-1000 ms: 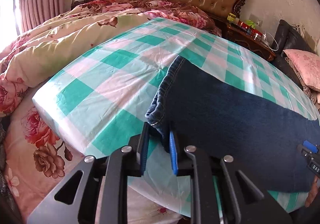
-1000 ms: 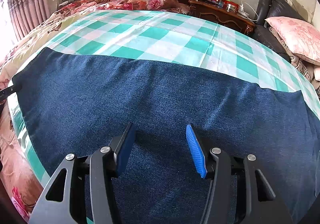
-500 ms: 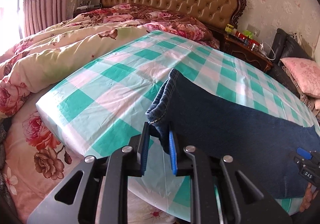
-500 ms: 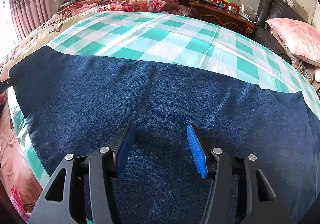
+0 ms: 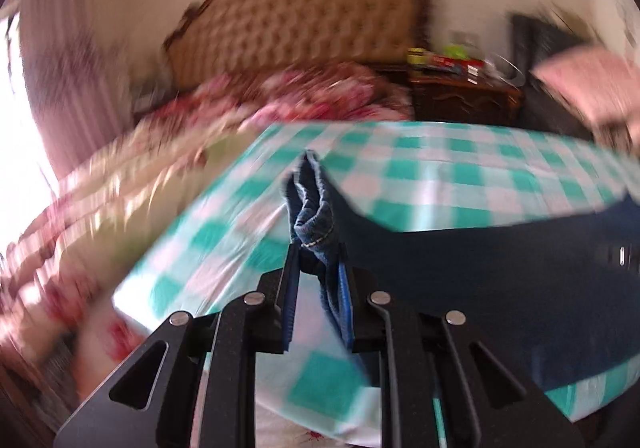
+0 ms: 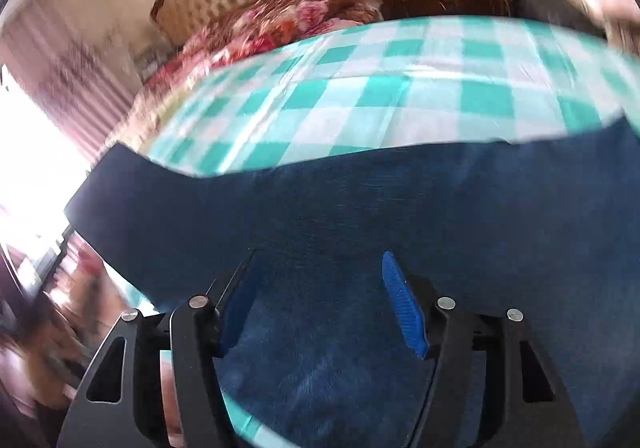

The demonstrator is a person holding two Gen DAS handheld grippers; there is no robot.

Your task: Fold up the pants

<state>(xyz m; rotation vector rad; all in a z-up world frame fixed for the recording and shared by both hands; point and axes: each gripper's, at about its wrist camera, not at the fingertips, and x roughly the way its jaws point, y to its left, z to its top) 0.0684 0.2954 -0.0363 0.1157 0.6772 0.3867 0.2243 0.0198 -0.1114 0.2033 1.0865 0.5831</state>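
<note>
Dark blue denim pants (image 6: 360,216) lie across a green and white checked sheet (image 6: 360,88) on the bed. My left gripper (image 5: 318,248) is shut on the hem end of the pants (image 5: 314,204) and holds it lifted above the sheet (image 5: 440,172); the rest of the pants (image 5: 480,272) stretches to the right. My right gripper (image 6: 316,272) is open, its blue pads spread just above the middle of the pants. In the right wrist view the left end of the pants (image 6: 120,184) is raised off the bed. Both views are motion-blurred.
A tufted headboard (image 5: 296,24) stands at the far end. A floral quilt (image 5: 120,168) is heaped on the left. A wooden nightstand (image 5: 464,96) with small items and a pink pillow (image 5: 592,84) are at the right. A bright window is far left.
My left gripper has lifted the pants' hem end up off the sheet and swung. The left end of the pants now hangs raised. My right gripper stays open over the pants.
</note>
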